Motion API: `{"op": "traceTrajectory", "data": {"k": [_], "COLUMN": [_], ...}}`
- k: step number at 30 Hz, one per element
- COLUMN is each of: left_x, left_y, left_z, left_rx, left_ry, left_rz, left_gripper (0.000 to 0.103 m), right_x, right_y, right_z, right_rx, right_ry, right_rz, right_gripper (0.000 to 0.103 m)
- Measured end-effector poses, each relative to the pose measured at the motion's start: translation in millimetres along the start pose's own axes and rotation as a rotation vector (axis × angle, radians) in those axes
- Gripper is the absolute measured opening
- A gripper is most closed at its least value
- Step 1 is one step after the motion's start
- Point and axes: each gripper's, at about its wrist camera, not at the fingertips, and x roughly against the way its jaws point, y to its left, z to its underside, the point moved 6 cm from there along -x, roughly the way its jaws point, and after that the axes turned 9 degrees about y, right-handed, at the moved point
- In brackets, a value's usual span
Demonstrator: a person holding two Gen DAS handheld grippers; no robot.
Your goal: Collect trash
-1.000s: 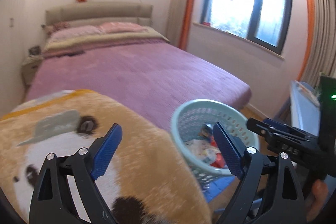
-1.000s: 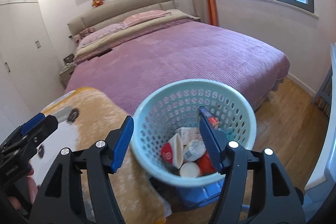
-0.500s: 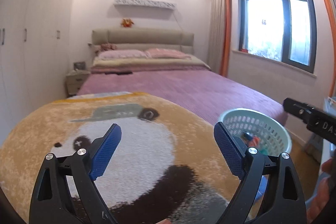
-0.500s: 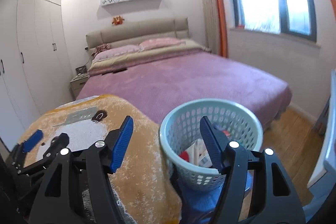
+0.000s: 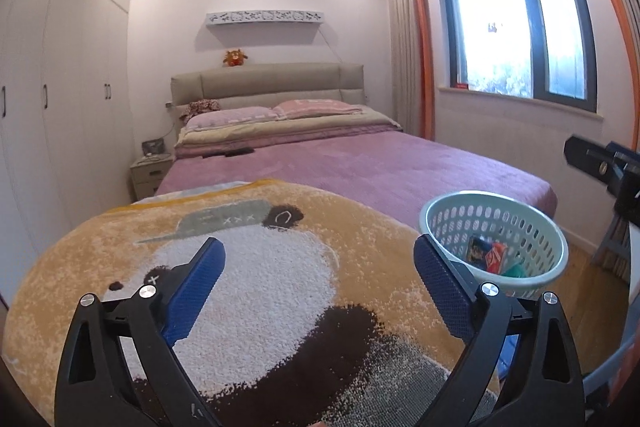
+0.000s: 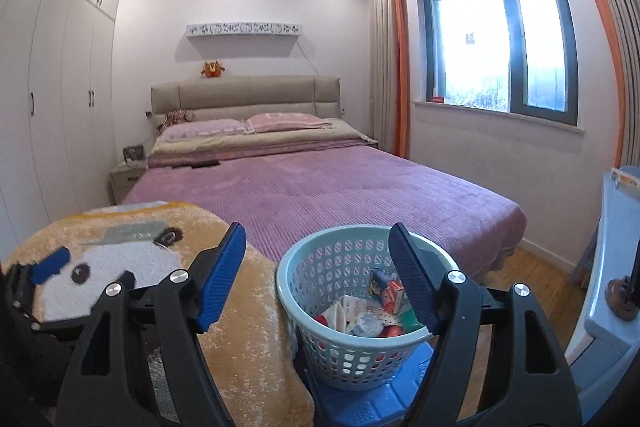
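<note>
A pale green perforated basket [image 6: 340, 359] stands on a blue stool [image 6: 380, 399], holding several wrappers and small cartons [image 6: 386, 287]. My right gripper [image 6: 317, 231] hovers just above and in front of its rim, jaws opening, nothing between them. My left gripper [image 5: 318, 247] hangs over a fluffy panda blanket [image 5: 260, 267], jaws opening wide and empty. In the left wrist view the basket [image 5: 460, 223] sits right of the right finger, with cartons [image 5: 496, 257] showing inside. Each gripper also shows at the edge of the other's view: the left gripper [image 6: 52, 263] and the right gripper [image 5: 592, 163].
A bed with a purple cover [image 6: 320, 187] fills the middle of the room. A nightstand [image 5: 150, 171] and white wardrobes [image 5: 60, 107] line the left wall. A white desk edge [image 6: 616, 267] stands at the right over wooden floor [image 6: 532, 279].
Both cameras have tilted up from the basket toward the bed and far wall. The basket now lies lower in both views. Both pairs of jaws stand slightly wider.
</note>
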Motion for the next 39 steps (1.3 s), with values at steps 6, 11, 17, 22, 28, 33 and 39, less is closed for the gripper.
{"op": "traceTrajectory", "data": {"k": [6,11,17,22,28,33,39], "left_x": [-2,-4,-4,-4,-3,-3,-3], "left_y": [1,4,5,2,3,3,2], "left_z": [1,2,1,1,1,1,1], "left_rx": [0.012,0.025,0.036,0.027,0.031,0.033,0.033], "left_ry": [0.013,0.016,0.020,0.020,0.021,0.022,0.021], "left_rz": [0.002,0.007,0.013,0.016,0.018,0.016,0.015], "left_gripper": [0.095,0.095,0.095,0.095,0.095,0.095,0.095], "right_x": [-1,-8,-10,-14,-16,-19,-19], "right_y": [0,7,7,2,-3,-2,1], "right_z": [1,9,11,12,12,14,15], "right_rx": [0.010,0.017,0.015,-0.004,-0.031,-0.026,-0.023], "right_ry": [0.002,0.034,0.045,0.059,0.065,0.074,0.079], "right_rz": [0.007,-0.008,-0.018,-0.013,-0.011,-0.005,-0.013], "right_gripper": [0.070,0.070,0.070,0.070,0.070,0.070,0.070]}}
